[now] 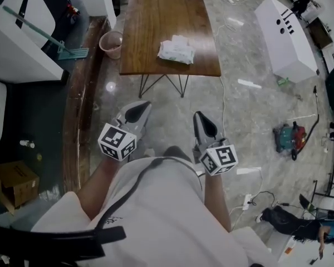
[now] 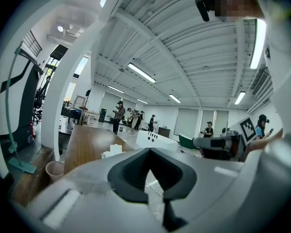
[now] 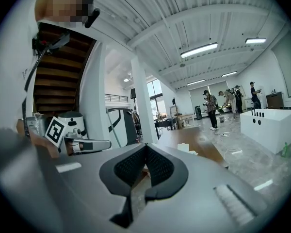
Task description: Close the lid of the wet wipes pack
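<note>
The single wet wipes pack (image 1: 176,52) lies near the right front edge of the one wooden table (image 1: 156,15), far ahead of us. In the left gripper view a small white flap (image 2: 115,149) stands up from it, which we take to be the open lid, so the closing is not yet done. All of it remains: approach, reach, press the lid down. Our two tongs are held close to our body, well apart from the table. The left gripper (image 1: 140,109) and the right gripper (image 1: 202,122) both have their jaws closed together on nothing. One pink bin (image 1: 111,43) stands at the table's left.
</note>
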Motion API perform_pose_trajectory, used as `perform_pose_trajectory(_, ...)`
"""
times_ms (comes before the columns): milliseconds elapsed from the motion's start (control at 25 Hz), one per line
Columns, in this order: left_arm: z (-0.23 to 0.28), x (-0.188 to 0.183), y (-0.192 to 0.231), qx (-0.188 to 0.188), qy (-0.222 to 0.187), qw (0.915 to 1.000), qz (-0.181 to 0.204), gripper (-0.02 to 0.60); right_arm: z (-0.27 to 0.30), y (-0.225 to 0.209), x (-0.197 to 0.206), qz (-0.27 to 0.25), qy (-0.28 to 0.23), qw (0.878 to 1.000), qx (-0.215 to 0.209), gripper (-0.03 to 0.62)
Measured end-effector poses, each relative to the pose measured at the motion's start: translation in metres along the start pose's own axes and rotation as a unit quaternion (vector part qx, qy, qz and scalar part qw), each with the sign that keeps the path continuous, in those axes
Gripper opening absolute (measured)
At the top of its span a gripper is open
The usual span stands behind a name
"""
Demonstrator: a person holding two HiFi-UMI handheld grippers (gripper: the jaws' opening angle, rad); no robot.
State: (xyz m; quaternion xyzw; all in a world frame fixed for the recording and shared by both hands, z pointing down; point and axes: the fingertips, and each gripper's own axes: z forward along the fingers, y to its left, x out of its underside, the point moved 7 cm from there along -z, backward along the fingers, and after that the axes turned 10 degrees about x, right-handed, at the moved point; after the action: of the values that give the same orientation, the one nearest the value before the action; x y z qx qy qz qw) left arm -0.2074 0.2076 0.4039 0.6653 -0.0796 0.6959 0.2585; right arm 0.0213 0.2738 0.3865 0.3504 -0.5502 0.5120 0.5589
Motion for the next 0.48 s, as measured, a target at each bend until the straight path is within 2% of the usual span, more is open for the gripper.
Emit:
perform_pose_trajectory(240,-0.015,0.006,0.013,-0.017,-0.003,0.9998,-0.008,0.001,0.006,0.006,-0.001,-0.009,0.003,1.000,-0.005,0.009)
perform_pose_trajectory(480,-0.008,-0.001,0.024,-0.021,-0.010,0.9997,-0.006,0.000,0.028,0.006,-0.003,-0.015,0.008,1.000,-0.019,0.009)
